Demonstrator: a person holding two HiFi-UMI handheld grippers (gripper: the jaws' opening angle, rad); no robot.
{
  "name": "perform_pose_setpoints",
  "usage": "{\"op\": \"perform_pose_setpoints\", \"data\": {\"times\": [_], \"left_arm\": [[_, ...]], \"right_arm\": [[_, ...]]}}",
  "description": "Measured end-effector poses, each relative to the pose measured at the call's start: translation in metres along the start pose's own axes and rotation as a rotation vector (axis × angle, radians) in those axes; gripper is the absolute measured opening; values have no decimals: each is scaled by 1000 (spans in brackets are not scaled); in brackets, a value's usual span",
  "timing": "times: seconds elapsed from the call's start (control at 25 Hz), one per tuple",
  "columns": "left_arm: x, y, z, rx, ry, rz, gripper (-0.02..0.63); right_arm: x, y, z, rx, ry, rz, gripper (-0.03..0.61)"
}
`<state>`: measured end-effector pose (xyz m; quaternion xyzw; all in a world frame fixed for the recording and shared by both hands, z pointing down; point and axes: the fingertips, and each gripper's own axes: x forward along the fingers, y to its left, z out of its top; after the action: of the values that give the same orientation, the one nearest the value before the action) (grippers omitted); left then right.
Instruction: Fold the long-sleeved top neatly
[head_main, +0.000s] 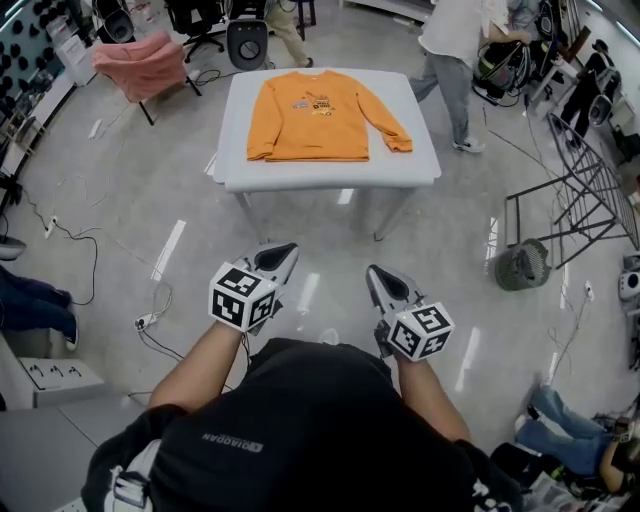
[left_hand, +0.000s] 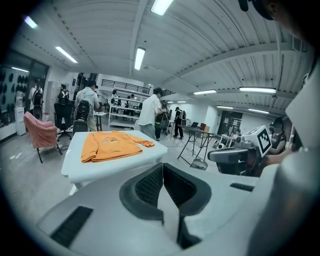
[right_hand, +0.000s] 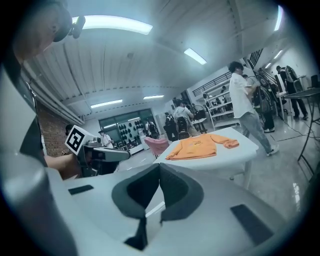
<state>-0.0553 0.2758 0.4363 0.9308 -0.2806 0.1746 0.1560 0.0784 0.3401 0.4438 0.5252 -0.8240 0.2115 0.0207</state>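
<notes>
Both claws checked: my left gripper has its jaws pressed together with nothing between them; my right gripper is the same, jaws together and empty. I hold the two side by side in front of my body, above the grey floor, well apart from the work. Orange long-sleeved top lies flat, front up, on the white table, collar toward the far edge, hem toward me. One sleeve runs along the body; the other angles outward, cuff near the table's right edge. No fold made yet. Pink chair stands beyond the table's far left corner; a person stands by its far right corner; a dark metal frame stands further right
</notes>
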Motion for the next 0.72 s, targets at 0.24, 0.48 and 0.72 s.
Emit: {"op": "perform_pose_setpoints", "data": {"times": [0.24,0.48,0.72], "left_arm": [[31,1,0,-13,24,23,6],[50,8,7,0,37,21,6],[75,46,8,-39,63,28,6]], "right_arm": [[8,-37,2,18,15,11,4],[30,-58,6,27,37,26,5],[65,-79,15,28,59,21,4]]}}
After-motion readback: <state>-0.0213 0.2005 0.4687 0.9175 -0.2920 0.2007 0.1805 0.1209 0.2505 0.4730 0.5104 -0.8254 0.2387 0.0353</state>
